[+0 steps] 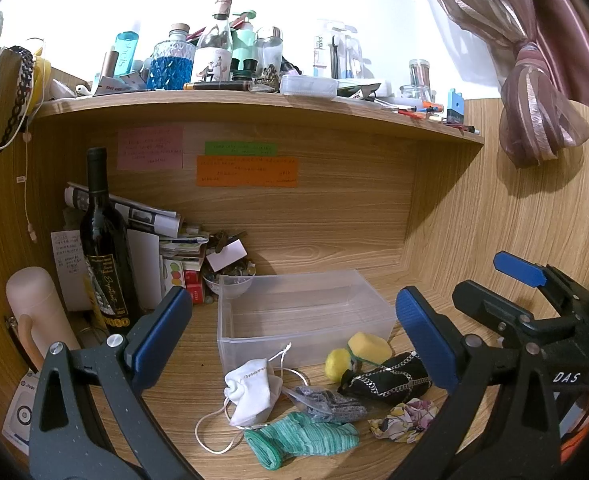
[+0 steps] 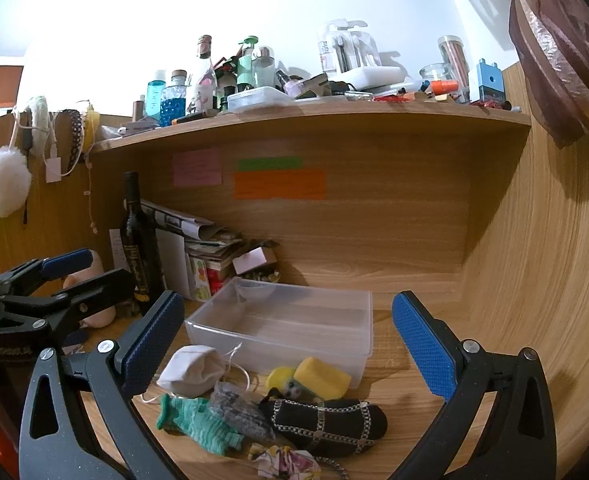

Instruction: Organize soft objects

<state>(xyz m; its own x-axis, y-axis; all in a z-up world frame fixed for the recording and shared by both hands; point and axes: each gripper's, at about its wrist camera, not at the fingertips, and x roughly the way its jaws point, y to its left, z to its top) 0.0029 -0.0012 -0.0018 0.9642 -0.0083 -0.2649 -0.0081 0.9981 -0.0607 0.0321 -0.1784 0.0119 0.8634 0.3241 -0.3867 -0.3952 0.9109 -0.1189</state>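
Lying in a loose cluster on the wooden desk (image 1: 182,364), just near of the clear plastic bin (image 1: 306,312), are the soft things. The white face mask (image 1: 252,390) sits at the left of the cluster with faint grey lettering along its fold, too small to read, and its elastic loops trail toward the near edge. The green knit sock (image 1: 300,438) lies nearest, its long axis running left to right with the open cuff at the left. A grey sock (image 1: 330,402) rests between mask and green sock, angled from far left to near right. The black chain-patterned pouch (image 1: 386,380) stretches left to right at the right side, a floral cloth (image 1: 404,420) crumpled just near it. A yellow sponge (image 1: 368,348) touches the bin's near wall, a yellow ball (image 1: 337,364) just beside it.

The bin is open-topped, nothing in it, long axis left to right; bare desk runs to its right as far as the side panel.

The left gripper (image 1: 294,332) hangs released over the cluster, blue pads wide apart and holding nothing. The right gripper (image 2: 288,340) is likewise spread wide and unloaded; "DAS" shows on its body in the left view.

Far left stands a dark wine bottle (image 1: 104,248) with gold script I cannot read. A package (image 1: 322,54) on the shelf (image 1: 254,106) reads "harks". The sticky notes (image 1: 246,171) carry illegible handwriting.
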